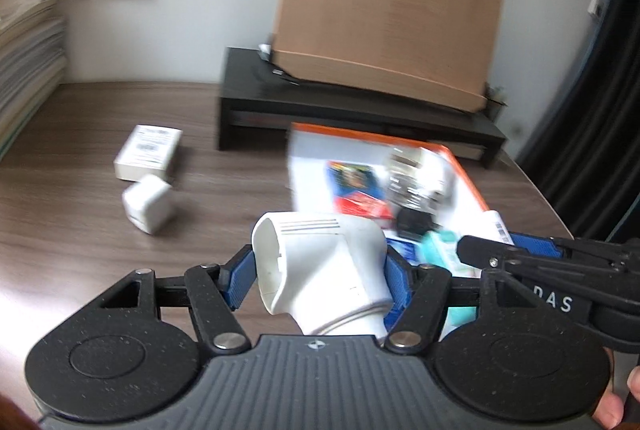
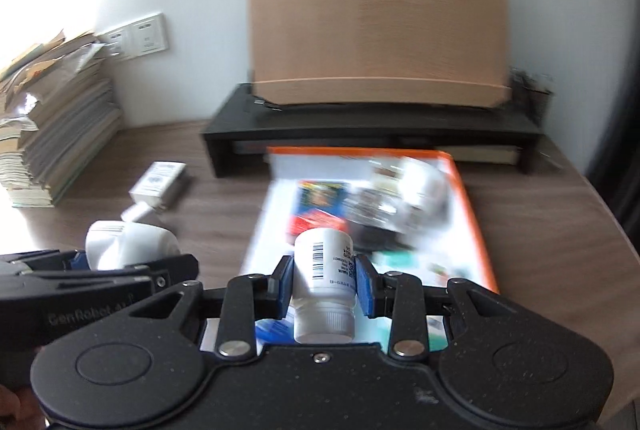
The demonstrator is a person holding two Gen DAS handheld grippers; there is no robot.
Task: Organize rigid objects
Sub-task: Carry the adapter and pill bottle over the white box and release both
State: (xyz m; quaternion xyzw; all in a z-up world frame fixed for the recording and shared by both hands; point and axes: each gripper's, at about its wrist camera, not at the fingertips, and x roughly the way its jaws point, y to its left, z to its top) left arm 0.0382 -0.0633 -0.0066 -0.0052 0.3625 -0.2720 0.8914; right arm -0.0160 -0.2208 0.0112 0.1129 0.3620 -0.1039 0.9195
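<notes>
My left gripper (image 1: 320, 270) clamps a white plug (image 1: 324, 270) just left of the orange tray (image 2: 468, 198); my right gripper (image 2: 323, 284) clamps a white bottle (image 2: 324, 278) above the tray's near end.

"DAS" stands on the right gripper (image 1: 516, 250); "GenRobot" on the left gripper (image 2: 132, 262).

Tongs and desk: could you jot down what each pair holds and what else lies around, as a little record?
left tongs: shut on a white plastic fitting
right tongs: shut on a white bottle with a barcode label
tray: orange-rimmed tray with mixed items, blurred
loose on desk: white box, white cube
behind: black stand bearing a cardboard box
left edge: paper stack
</notes>
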